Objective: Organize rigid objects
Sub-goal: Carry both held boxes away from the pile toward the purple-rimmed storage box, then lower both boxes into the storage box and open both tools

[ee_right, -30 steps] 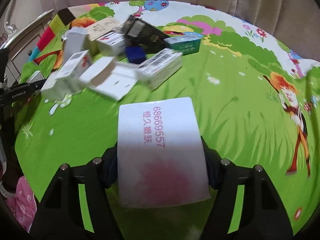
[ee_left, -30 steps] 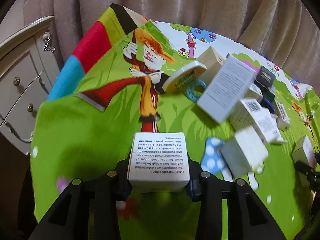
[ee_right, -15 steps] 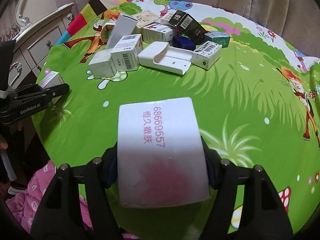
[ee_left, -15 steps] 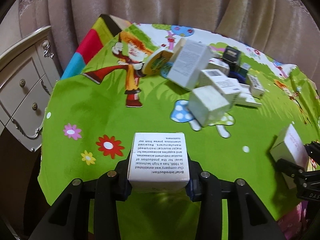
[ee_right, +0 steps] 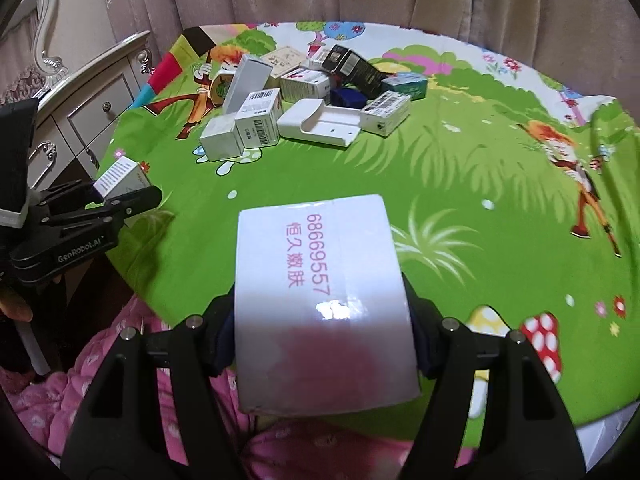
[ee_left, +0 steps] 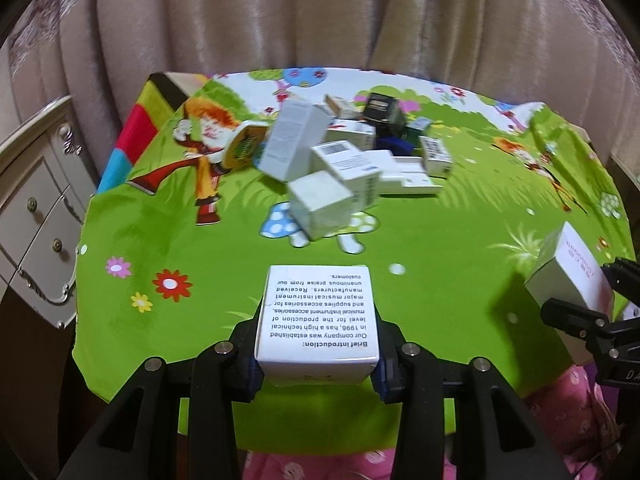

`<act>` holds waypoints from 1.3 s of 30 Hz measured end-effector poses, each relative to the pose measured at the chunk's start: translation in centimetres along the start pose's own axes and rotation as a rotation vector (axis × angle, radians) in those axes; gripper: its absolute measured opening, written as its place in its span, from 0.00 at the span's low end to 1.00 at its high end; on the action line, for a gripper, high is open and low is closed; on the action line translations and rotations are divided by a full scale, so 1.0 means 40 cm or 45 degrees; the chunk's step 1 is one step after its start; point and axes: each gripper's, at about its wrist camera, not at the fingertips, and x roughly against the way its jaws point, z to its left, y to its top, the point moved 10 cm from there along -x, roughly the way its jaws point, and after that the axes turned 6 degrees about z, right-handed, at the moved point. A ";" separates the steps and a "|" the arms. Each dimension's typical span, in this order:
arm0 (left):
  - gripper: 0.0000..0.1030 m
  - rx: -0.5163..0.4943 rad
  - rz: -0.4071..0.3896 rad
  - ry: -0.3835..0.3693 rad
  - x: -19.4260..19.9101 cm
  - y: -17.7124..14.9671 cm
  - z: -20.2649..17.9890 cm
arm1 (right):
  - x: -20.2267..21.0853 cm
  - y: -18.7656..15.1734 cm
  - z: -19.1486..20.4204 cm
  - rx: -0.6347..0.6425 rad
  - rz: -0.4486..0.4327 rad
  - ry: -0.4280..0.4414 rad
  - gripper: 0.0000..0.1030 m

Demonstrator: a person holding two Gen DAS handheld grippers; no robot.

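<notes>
Green cartoon cloth covers the round table [ee_right: 460, 184], and everything else I place against the heap of boxes [ee_right: 304, 104] piled toward its far side, near the curtain [ee_left: 320, 20]. Left of the heap, off the table, stands a pale drawer chest [ee_right: 96, 112].

Both tools are loaded and hover on the near side of the heap, well apart from it, over the table's near edge. The right gripper [ee_right: 322, 344] is clamped at a middling width on a white box with pink numbers [ee_right: 324, 304]; the left gripper [ee_left: 316, 364] is pinched narrower on a small white box with printed text [ee_left: 318, 316].

The pink-numbered box is the larger. Its long axis runs straight away from the fingers toward the heap, broad printed face up, the pads pressing its two long sides near the rear end. The smaller box is squatter; its printed top also faces up, text reading upside down from the left wrist view, with its slightly longer side again pointing forward toward the heap.

As I judge it, the step in hand is carrying both boxes to a clear patch to be laid out tidily. To do it well, I would lower each flat onto bare cloth this side of the heap, faces level, long edges parallel to each other, and loosen the pads only once the base rests fully, since the bigger box overhangs its grip and could tip forward.
</notes>
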 end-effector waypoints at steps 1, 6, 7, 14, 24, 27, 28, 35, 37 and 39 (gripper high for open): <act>0.41 -0.014 -0.003 -0.008 0.006 -0.001 -0.014 | 0.013 -0.006 -0.006 -0.001 -0.008 -0.007 0.69; 0.41 -0.104 -0.024 -0.063 0.041 0.010 -0.103 | 0.091 -0.044 -0.057 -0.065 -0.055 -0.041 0.69; 0.41 -0.131 -0.033 -0.079 0.050 0.014 -0.128 | 0.110 -0.055 -0.076 -0.089 -0.066 -0.054 0.69; 0.41 -0.291 -0.031 -0.193 0.078 0.021 -0.292 | 0.205 -0.130 -0.192 -0.249 -0.102 -0.116 0.69; 0.41 -0.621 0.010 -0.317 0.118 -0.017 -0.560 | 0.308 -0.254 -0.324 -0.376 -0.114 -0.276 0.69; 0.41 -0.715 0.023 -0.355 0.130 -0.030 -0.639 | 0.336 -0.301 -0.367 -0.429 -0.110 -0.326 0.69; 0.41 -0.746 0.032 -0.373 0.135 -0.035 -0.667 | 0.342 -0.313 -0.379 -0.444 -0.110 -0.339 0.69; 0.41 -0.946 0.075 -0.482 0.171 -0.085 -0.857 | 0.397 -0.405 -0.463 -0.562 -0.111 -0.422 0.69; 0.41 -0.994 0.091 -0.509 0.181 -0.103 -0.903 | 0.412 -0.428 -0.485 -0.583 -0.109 -0.451 0.69; 0.41 -1.040 0.112 -0.541 0.191 -0.125 -0.953 | 0.423 -0.447 -0.509 -0.606 -0.105 -0.478 0.69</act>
